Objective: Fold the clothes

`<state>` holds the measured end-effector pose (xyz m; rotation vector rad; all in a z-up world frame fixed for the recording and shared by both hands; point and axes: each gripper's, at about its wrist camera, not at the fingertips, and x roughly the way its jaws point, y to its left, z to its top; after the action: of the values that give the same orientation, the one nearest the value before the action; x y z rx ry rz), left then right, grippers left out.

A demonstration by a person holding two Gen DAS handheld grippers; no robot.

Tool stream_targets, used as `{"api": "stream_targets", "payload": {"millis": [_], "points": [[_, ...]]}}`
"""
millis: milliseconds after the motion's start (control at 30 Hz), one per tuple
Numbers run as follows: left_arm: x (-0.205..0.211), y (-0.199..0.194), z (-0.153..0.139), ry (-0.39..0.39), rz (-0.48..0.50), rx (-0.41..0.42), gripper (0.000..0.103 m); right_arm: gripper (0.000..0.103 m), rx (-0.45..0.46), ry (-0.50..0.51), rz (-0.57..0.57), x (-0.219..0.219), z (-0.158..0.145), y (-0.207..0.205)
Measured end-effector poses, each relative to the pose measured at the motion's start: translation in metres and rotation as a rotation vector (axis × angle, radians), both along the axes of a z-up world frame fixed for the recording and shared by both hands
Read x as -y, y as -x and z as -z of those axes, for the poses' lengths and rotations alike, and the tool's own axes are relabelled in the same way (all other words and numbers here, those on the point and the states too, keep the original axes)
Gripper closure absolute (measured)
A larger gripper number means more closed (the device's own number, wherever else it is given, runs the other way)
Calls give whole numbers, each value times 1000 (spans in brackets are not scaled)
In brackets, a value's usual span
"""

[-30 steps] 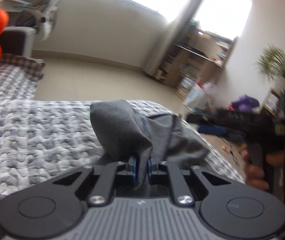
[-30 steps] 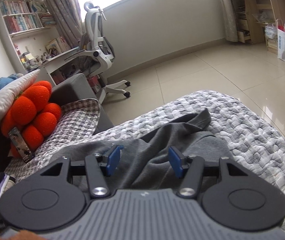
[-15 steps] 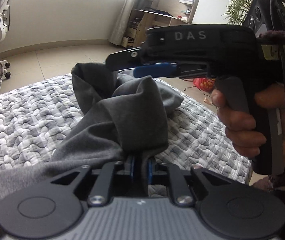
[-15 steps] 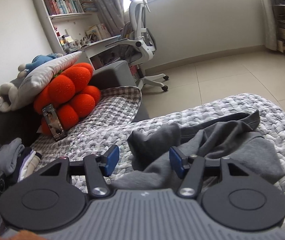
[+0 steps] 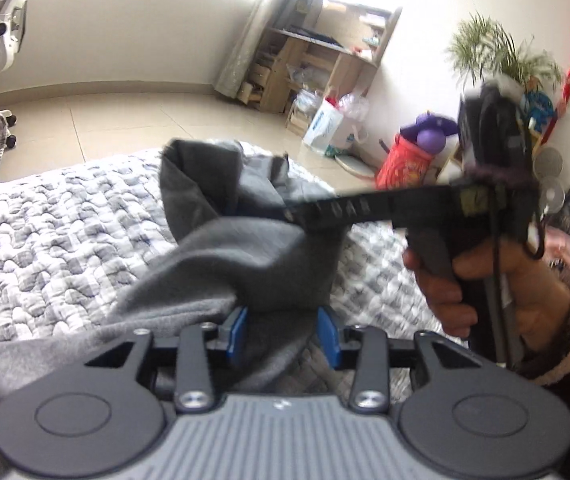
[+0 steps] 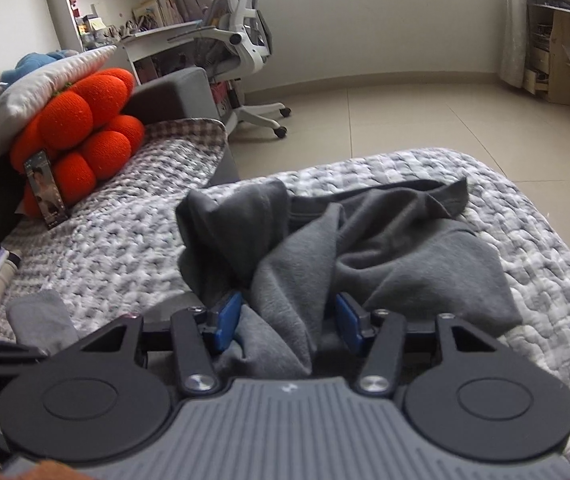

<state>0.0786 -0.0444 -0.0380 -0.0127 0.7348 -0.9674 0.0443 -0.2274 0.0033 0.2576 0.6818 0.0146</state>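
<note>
Left gripper jaws opening, a fold of the grey garment loose between them at frame centre. Right gripper jaws closing around bunched cloth on the quilt, pads not pressing.

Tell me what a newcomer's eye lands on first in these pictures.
First, the crumpled grey garment, heaped mid-frame on the grey-and-white quilted cover. A fold of it lies between the blue pads of the left claw, whose jaws are opening. In the right wrist view, the bright orange bobbly cushion at left pulls the eye next.
</note>
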Motion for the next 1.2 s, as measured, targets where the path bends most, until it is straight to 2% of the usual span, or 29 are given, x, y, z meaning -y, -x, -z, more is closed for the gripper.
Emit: {"api": "stream_targets", "payload": {"millis": [167, 267, 333, 600, 700, 833, 1033, 1200], "points": [[-1, -10, -4, 69, -50, -12, 58, 47, -27, -43, 1, 14, 3, 7], [0, -16, -10, 104, -106, -23, 52, 47, -54, -54, -7, 18, 6, 8], [5, -23, -11, 118, -155, -22, 44, 47, -66, -62, -7, 19, 7, 8], [47, -48, 3, 35, -282, -54, 42, 47, -68, -89, -2, 20, 5, 12], [55, -57, 10, 43, -333, -90, 45, 47, -68, -97, 2, 21, 5, 13], [58, -64, 15, 52, -390, -122, 61, 47, -68, -106, 9, 22, 6, 15], [55, -65, 16, 30, -421, -110, 83, 47, -59, -110, 18, 23, 6, 15], [48, -69, 11, 13, -466, -70, 90, 47, -18, -125, 37, 22, 3, 17]]}}
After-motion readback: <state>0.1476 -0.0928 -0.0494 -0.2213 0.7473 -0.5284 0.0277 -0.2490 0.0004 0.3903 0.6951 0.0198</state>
